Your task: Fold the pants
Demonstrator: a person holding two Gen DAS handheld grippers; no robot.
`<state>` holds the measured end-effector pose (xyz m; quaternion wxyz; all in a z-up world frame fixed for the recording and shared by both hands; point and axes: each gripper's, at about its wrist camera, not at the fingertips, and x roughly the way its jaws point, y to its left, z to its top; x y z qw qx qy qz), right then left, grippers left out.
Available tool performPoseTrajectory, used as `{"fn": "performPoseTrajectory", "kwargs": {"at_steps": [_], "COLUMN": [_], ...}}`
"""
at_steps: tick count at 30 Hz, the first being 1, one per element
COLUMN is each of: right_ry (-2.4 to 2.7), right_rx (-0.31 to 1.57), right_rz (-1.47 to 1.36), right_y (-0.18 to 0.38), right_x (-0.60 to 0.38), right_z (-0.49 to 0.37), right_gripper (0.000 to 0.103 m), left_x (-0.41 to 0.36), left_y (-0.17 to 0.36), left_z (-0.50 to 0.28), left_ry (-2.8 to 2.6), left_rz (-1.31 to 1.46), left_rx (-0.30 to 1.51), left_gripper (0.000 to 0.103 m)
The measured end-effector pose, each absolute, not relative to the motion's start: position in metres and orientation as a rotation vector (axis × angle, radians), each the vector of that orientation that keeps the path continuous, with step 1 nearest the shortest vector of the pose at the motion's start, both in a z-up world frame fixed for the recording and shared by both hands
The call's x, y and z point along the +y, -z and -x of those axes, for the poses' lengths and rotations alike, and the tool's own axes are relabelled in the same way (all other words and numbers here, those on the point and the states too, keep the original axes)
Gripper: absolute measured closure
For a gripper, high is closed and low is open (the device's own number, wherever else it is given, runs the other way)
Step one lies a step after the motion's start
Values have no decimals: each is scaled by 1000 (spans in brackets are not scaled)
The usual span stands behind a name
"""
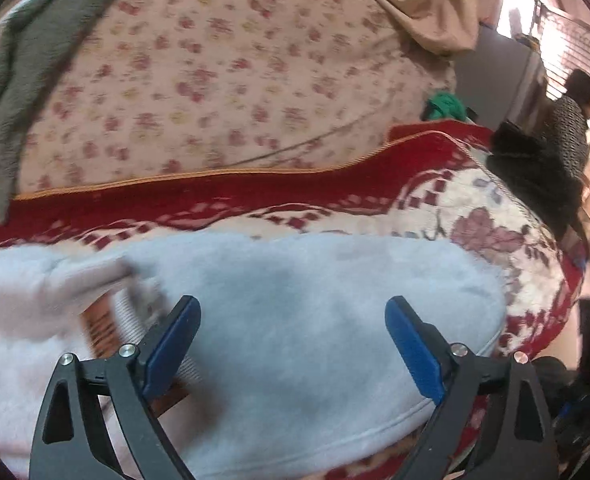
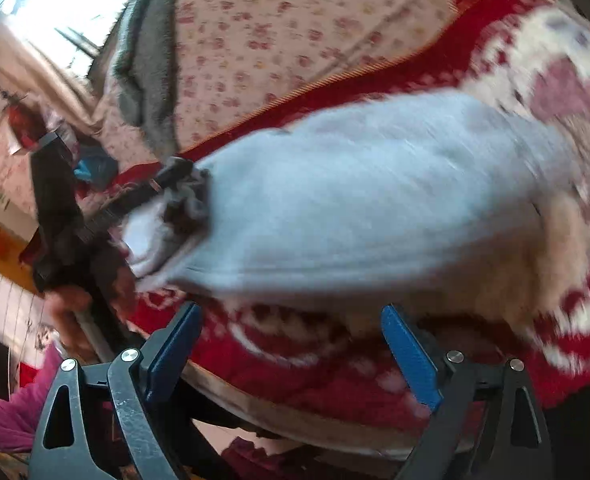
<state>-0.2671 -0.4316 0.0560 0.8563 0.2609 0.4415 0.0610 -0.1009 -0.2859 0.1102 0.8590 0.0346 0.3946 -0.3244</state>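
The pants [image 1: 295,320] are pale grey-white fleece, lying folded in a bundle on the red and cream floral blanket [image 1: 255,192]. My left gripper [image 1: 293,308] is open just above the pants, its blue pads on either side of the cloth. In the right wrist view the pants [image 2: 355,200] lie ahead, blurred. My right gripper [image 2: 291,316] is open and empty at the bed's front edge, short of the pants. The left gripper [image 2: 175,176] shows there at the pants' left end, fingertips at the cloth.
A pink floral quilt [image 1: 215,72] lies behind the blanket, with a grey garment [image 1: 15,80] on its left. A person [image 1: 571,128] stands at the far right. A green cloth [image 1: 447,106] lies by the quilt. The bed's wooden edge [image 2: 295,412] is under my right gripper.
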Motion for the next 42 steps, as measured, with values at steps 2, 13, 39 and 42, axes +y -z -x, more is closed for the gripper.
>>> {"fn": "performPoseTrajectory", "kwargs": {"at_steps": [2, 13, 39, 42], "right_ry": [-134, -76, -133, -137], "right_rx": [923, 771, 667, 651], "right_rz": [-628, -834, -787, -732], "right_y": [-44, -18, -23, -39], "right_x": [-443, -485, -486, -482], "right_z": [270, 258, 231, 227], "right_gripper": [8, 3, 55, 61], "left_x": [-303, -395, -474, -470], "left_y": [-110, -87, -31, -40], "left_z": [95, 45, 24, 27], "left_ry": [723, 959, 1210, 1201], "left_rz": [-108, -224, -454, -433], "left_rx": [840, 988, 1113, 1099], "left_gripper": [10, 9, 70, 80]}}
